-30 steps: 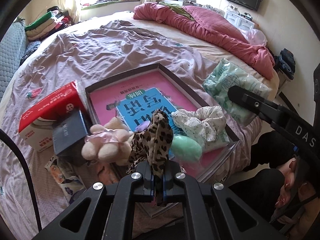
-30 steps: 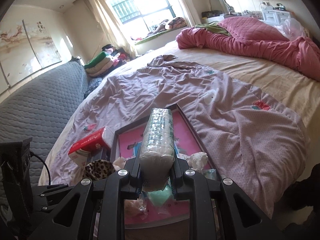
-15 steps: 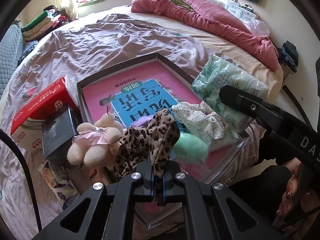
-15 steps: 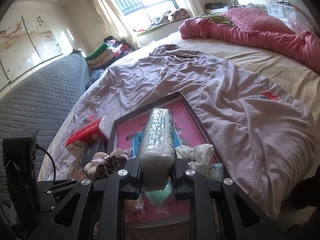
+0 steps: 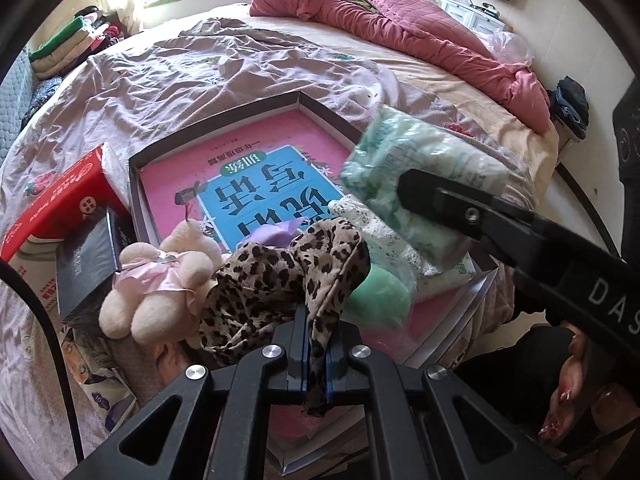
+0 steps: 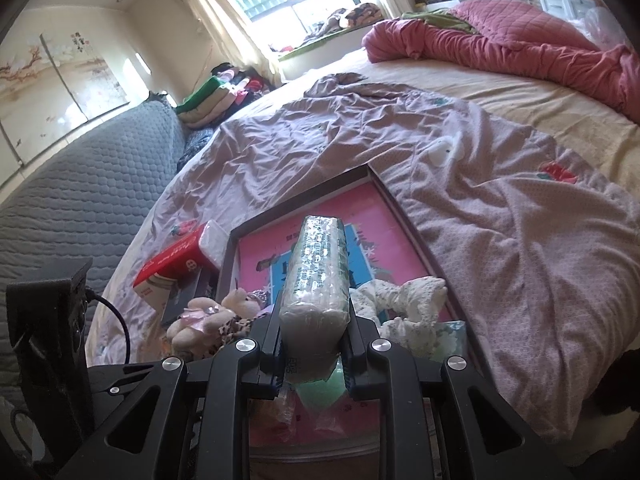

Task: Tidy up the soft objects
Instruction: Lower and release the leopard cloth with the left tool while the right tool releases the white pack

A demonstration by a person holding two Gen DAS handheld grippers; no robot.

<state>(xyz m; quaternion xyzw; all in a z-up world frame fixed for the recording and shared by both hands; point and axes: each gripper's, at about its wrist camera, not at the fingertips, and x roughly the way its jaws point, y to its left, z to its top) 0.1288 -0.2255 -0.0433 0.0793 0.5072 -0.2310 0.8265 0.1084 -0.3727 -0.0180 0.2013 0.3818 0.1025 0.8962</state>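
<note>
My left gripper (image 5: 316, 344) is shut on a leopard-print fabric piece (image 5: 288, 276), which droops over the near corner of the shallow box (image 5: 224, 136) with the pink book inside. My right gripper (image 6: 314, 332) is shut on a plastic-wrapped tissue pack (image 6: 318, 268), held above that box (image 6: 404, 208); the same pack (image 5: 412, 184) and the right gripper's finger (image 5: 472, 208) show in the left wrist view. A cream plush bear (image 5: 160, 280) lies at the box's near left corner. A white lace scrunchie (image 6: 404, 296) and a green sponge (image 5: 380, 296) lie in the box.
A red tissue box (image 5: 60, 208) and a dark box (image 5: 84, 264) lie left of the shallow box on the lilac sheet (image 5: 192, 80). A pink quilt (image 5: 420, 36) is bunched at the far side. A grey quilted sofa (image 6: 72, 200) borders the bed's left. A person's hand (image 5: 576, 412) shows lower right.
Both grippers have sunk toward the box with their loads. The leopard fabric now hangs lower, beside the plush bear, and the tissue pack has come in over the box's right part.
</note>
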